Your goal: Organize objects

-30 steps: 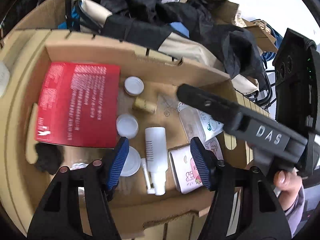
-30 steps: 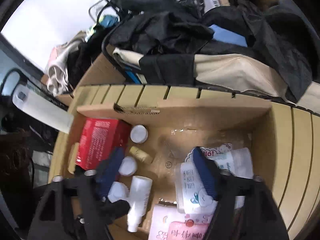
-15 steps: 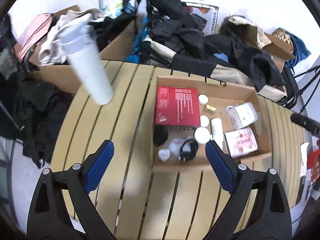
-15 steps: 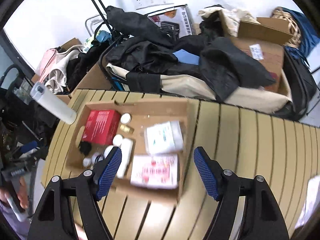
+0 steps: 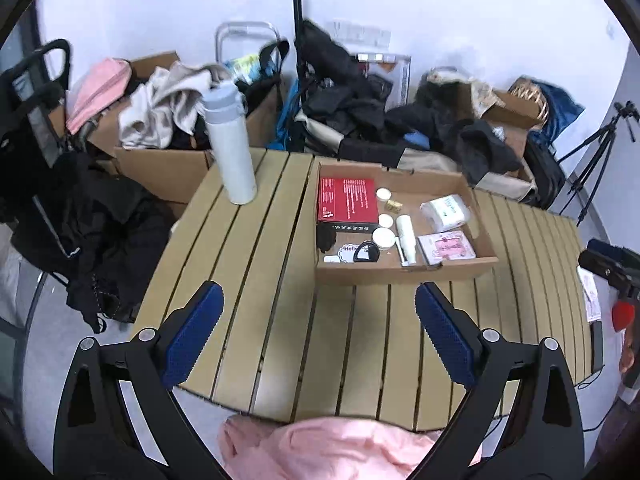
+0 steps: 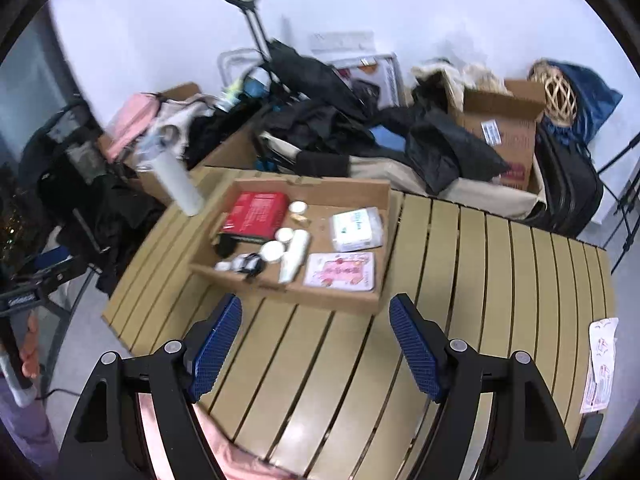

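Note:
A shallow cardboard box (image 5: 404,270) (image 6: 288,290) sits on the slatted table. It holds a red box (image 5: 347,199) (image 6: 256,213), small white jars (image 5: 383,238), a white bottle (image 5: 405,232) (image 6: 296,254), a wipes pack (image 5: 445,211) (image 6: 356,227), a pink pack (image 5: 447,247) (image 6: 340,271) and a black item (image 5: 366,251). My left gripper (image 5: 318,334) is open and empty, well in front of the box. My right gripper (image 6: 316,346) is open and empty, also in front of the box.
A tall white flask (image 5: 232,148) (image 6: 176,184) stands on the table left of the box. A printed sheet (image 6: 600,364) lies at the table's right end. Boxes, clothes and bags crowd the floor behind (image 5: 360,112). Pink cloth (image 5: 340,452) is below the grippers.
Both grippers have pulled back and up from inside the box to well in front of it. The box contents have not moved.

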Motion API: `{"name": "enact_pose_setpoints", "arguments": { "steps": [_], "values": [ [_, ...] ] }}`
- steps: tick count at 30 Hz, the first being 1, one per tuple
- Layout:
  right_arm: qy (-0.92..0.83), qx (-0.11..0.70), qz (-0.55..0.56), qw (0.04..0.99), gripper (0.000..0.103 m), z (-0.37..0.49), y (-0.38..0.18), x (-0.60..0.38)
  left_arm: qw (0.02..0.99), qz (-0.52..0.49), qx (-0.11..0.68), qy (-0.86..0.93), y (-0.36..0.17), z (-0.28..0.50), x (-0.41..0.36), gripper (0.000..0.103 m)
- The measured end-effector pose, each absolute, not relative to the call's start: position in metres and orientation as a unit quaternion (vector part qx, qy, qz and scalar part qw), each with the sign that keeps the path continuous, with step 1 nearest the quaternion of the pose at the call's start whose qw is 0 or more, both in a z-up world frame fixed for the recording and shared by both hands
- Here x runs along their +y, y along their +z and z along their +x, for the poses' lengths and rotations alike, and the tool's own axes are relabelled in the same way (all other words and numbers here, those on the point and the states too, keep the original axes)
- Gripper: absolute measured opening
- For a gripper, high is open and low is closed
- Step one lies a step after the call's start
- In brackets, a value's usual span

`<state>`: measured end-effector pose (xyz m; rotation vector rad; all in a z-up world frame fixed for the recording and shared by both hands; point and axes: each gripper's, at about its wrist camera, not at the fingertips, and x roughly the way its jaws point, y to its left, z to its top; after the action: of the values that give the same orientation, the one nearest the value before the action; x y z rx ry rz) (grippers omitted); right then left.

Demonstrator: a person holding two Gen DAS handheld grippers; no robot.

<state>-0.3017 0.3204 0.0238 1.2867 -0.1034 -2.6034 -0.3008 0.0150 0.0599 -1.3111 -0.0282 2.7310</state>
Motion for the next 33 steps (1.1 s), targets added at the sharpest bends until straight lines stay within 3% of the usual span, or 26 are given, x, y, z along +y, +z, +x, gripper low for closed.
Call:
{"name": "enact_pose_setpoints", "arguments": {
  "steps": [4,11,18,23,33],
  "values": [
    [-0.902,-0.029,0.406,0.142,0.08,-0.238,0.032,0.31,0.071,-0.388,-0.001,0.919,0.07,-0.24,0.013,0.102],
    [-0.915,-0.056,0.379,0.125,0.08,-0.146,0.022,0.316,0.041,-0.318,0.022,0.947,0.077,-0.136,0.006,0.102],
    [-0.933,-0.072,0.344,0.081,0.081,-0.046,-0.007,0.295,0.048,-0.3,-0.006,0.953,0.045,-0.04,0.013,0.103],
    [-0.923,-0.049,0.363,0.114,0.081,-0.012,-0.04,0.254,0.07,-0.285,0.052,0.955,0.042,-0.014,0.036,0.103],
    [-0.934,-0.022,0.34,0.108,0.081,-0.002,-0.027,0.239,0.071,-0.281,0.038,0.956,0.046,-0.005,0.034,0.103]
  ]
}}
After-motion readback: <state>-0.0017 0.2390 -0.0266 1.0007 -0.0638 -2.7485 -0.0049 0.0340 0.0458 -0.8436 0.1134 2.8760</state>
